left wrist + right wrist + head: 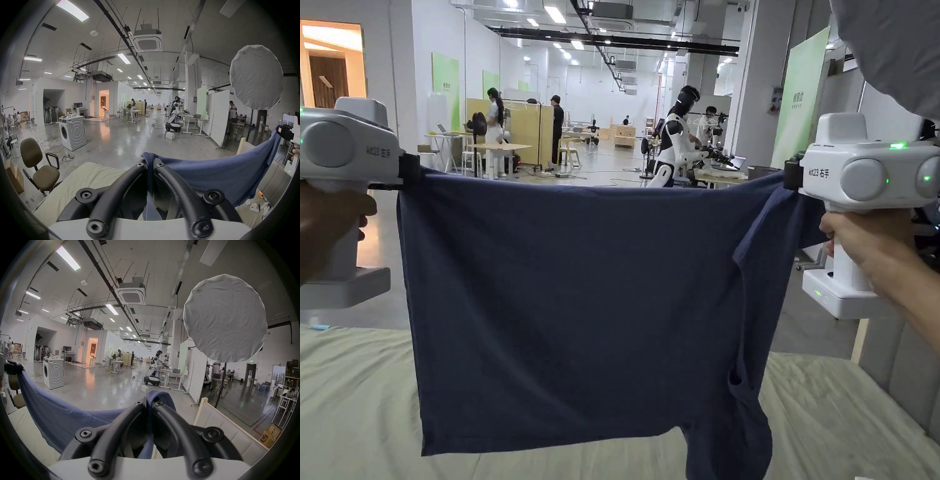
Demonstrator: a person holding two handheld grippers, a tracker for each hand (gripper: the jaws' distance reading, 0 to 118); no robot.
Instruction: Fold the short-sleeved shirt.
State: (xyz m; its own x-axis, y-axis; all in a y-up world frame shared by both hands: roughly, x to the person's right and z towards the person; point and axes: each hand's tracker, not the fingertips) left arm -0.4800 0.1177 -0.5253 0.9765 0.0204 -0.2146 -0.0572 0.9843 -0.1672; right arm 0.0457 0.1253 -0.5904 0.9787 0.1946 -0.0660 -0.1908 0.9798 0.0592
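A navy blue short-sleeved shirt [581, 300] hangs spread in the air above the bed, stretched between both grippers. My left gripper [409, 172] is shut on its top left corner, and the pinched cloth [150, 160] shows between the black jaws in the left gripper view. My right gripper [792, 174] is shut on the top right corner, with a fold of the shirt [155, 396] bunched over its jaws. A sleeve [737, 431] dangles at the lower right, down near the bed. The shirt's top edge sags slightly in the middle.
A pale green bed [356, 400] lies under the shirt, with a padded headboard [900, 369] at the right. A round white diffuser [225, 319] hangs overhead on the right. An office chair [39, 165] stands left of the bed. People and a white robot [675, 140] are far off.
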